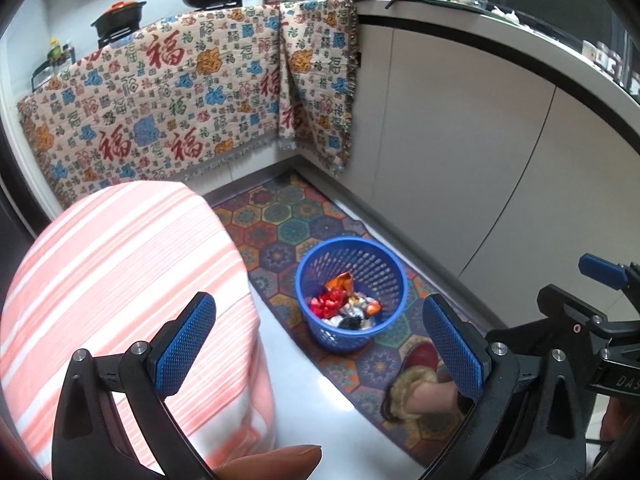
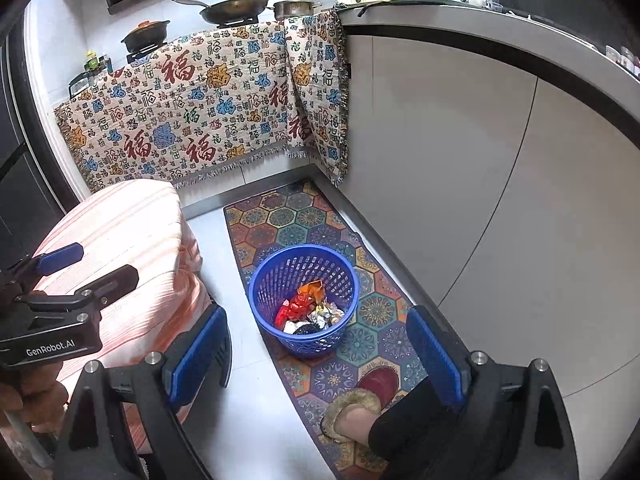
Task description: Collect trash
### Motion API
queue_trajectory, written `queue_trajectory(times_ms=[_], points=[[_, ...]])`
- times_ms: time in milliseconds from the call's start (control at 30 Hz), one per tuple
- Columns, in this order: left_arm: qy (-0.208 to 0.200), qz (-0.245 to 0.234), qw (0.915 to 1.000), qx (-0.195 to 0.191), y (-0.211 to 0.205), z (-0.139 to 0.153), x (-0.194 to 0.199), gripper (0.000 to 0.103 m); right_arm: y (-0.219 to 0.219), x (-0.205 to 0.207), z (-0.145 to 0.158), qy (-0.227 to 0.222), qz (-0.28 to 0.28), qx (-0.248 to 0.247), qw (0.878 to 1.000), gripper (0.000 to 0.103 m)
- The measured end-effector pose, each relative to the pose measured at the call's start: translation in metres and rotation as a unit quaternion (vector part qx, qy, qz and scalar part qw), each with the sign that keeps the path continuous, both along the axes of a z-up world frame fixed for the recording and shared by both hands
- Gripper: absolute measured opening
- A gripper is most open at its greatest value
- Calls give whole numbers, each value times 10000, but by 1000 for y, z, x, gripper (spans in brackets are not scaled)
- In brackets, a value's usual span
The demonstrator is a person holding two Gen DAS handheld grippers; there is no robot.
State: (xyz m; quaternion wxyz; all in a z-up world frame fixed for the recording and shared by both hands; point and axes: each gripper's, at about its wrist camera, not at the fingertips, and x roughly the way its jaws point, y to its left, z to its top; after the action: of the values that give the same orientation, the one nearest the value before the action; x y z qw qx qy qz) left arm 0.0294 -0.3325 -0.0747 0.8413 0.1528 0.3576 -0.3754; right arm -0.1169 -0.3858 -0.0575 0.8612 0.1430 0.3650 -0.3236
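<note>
A blue mesh bin (image 1: 352,292) (image 2: 304,300) stands on the patterned floor mat and holds several crumpled wrappers (image 1: 344,306) (image 2: 310,308), red, orange and silver. My left gripper (image 1: 320,344) hangs above and in front of the bin, jaws wide apart, nothing between its blue pads (image 1: 186,344). My right gripper (image 2: 316,352) is also open and empty, held high over the mat with the bin seen between its pads (image 2: 436,356). The right gripper's body (image 1: 580,320) shows at the right edge of the left wrist view. The left gripper's body (image 2: 52,320) shows at the left of the right wrist view.
A table under a pink striped cloth (image 1: 120,288) (image 2: 132,272) stands left of the bin. A person's foot in a red fur-trimmed slipper (image 2: 360,404) (image 1: 416,384) rests on the mat (image 2: 296,220). White cabinets (image 2: 460,180) run along the right; a patterned blanket (image 1: 180,100) drapes the stove counter.
</note>
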Motion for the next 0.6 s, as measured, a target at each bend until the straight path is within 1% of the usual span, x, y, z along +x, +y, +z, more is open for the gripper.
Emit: queue_trajectory(times_ms=[600], points=[[59, -29, 10000, 22, 1, -3, 1, 103, 2, 1, -1, 23, 6, 31, 10000, 93]])
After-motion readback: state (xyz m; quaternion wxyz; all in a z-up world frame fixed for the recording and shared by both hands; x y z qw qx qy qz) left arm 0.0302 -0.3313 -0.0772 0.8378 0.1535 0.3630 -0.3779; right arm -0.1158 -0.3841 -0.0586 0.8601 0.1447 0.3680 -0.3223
